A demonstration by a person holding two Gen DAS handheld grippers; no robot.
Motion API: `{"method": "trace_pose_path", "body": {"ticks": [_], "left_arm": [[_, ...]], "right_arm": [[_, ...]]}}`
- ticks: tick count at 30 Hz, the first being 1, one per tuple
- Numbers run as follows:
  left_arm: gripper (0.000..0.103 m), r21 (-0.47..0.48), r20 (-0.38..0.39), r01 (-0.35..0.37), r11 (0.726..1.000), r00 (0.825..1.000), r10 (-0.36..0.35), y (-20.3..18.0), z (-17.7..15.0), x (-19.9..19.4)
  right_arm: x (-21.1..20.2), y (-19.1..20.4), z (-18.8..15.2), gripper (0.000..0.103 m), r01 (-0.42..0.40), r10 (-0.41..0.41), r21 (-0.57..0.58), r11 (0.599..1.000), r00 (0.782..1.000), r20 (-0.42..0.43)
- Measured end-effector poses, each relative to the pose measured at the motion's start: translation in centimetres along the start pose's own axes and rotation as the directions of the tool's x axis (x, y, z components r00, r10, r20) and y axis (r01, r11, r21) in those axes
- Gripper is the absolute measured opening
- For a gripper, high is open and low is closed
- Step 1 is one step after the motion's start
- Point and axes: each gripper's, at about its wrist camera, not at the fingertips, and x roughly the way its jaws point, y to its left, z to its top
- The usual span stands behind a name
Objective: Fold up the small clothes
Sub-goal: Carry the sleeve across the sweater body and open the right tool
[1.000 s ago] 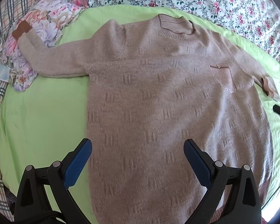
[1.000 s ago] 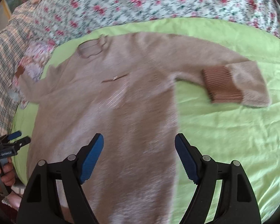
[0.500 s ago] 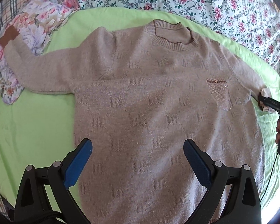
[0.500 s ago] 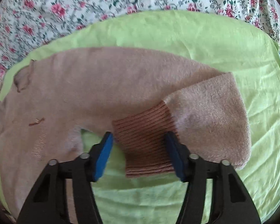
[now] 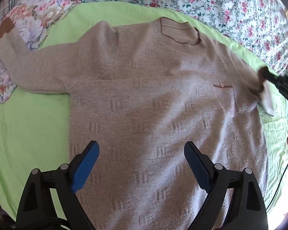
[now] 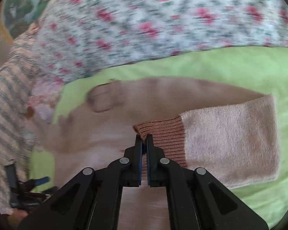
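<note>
Floral bedspread (image 5: pixel 211 5): pink roses on white, from 11 to 2 o'clock in the left wrist view.

Green sheet (image 5: pixel 25 126): lime, spread over the bed, bare at 9 o'clock.

Sweater (image 5: pixel 144 95): beige knit, lying flat and face up at centre on the green sheet, neckline toward 12 o'clock, chest pocket (image 5: pixel 224 97) toward 3 o'clock (one small button on its top edge).

Flowered cloth (image 5: pixel 28 26): at 10 o'clock, under the far sleeve's brown cuff.

Left gripper (image 5: pixel 142 164): at 6 o'clock above the sweater's lower body, jaws wide and closing, nothing gripped.

Right gripper (image 6: pixel 144 140): clamped tight on the ribbed brown cuff (image 6: pixel 163 136), sleeve doubled back across the body.
</note>
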Motion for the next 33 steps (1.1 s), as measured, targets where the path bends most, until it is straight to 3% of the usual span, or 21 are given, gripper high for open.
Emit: {"method": "trace_pose_path", "body": {"ticks": [4, 7, 12, 14, 18, 21, 28, 30, 31, 32, 33], "left_arm": [[0.091, -0.045, 0.007, 0.02, 0.999, 1.0, -0.019, 1.8, 0.0, 0.0], [0.091, -0.065, 0.023, 0.02, 0.998, 1.0, -0.018, 3.1, 0.0, -0.2], [0.091, -0.082, 0.053, 0.047, 0.996, 0.998, -0.042, 4.6, 0.7, -0.2], [0.091, -0.083, 0.061, 0.055, 0.995, 0.997, -0.05, 4.7, 1.2, 0.2], [0.091, -0.074, 0.059, 0.07, 0.995, 0.996, -0.066, 4.5, 3.3, 1.8], [0.091, -0.047, 0.067, 0.071, 0.996, 0.995, -0.068, 3.9, 5.5, 3.2], [0.089, -0.047, -0.01, 0.116, 0.992, 0.993, -0.117, 3.1, 9.3, 8.0], [0.077, -0.062, -0.007, 0.149, 0.987, 0.989, -0.149, 3.3, 9.5, 8.6], [0.058, -0.059, -0.001, 0.176, 0.983, 0.984, -0.177, 3.2, 9.5, 8.7], [0.031, -0.052, -0.004, 0.208, 0.977, 0.978, -0.209, 3.0, 9.6, 8.7], [0.018, -0.047, -0.008, 0.221, 0.974, 0.975, -0.222, 2.7, 9.7, 8.7]], "right_arm": [[4.9, 6.3, -0.6, 0.004, -0.135, 0.13, -0.05, 0.99, 0.987, -0.09], [9.7, 11.0, -1.7, 0.004, -0.229, 0.215, -0.063, 0.971, 0.96, -0.179], [16.1, 15.2, -3.9, 0.005, -0.306, 0.28, -0.046, 0.951, 0.914, -0.293], [17.6, 15.1, -4.2, 0.008, -0.306, 0.28, -0.033, 0.951, 0.906, -0.319], [17.5, 13.6, -4.1, 0.011, -0.292, 0.286, 0.03, 0.956, 0.906, -0.313], [14.9, 11.6, -3.5, 0.031, -0.285, 0.29, 0.056, 0.957, 0.925, -0.246], [7.8, 4.1, -1.9, 0.032, -0.166, 0.177, 0.13, 0.978, 0.981, -0.078], [5.8, 1.5, -1.7, 0.032, -0.116, 0.124, 0.168, 0.979, 0.992, -0.036], [5.2, 0.4, -1.7, 0.032, -0.1, 0.105, 0.189, 0.977, 0.994, -0.021], [4.6, -0.5, -1.6, 0.032, -0.087, 0.09, 0.207, 0.975, 0.996, -0.009], [4.1, -1.4, -1.6, 0.032, -0.073, 0.074, 0.223, 0.972, 0.997, 0.002]]}}
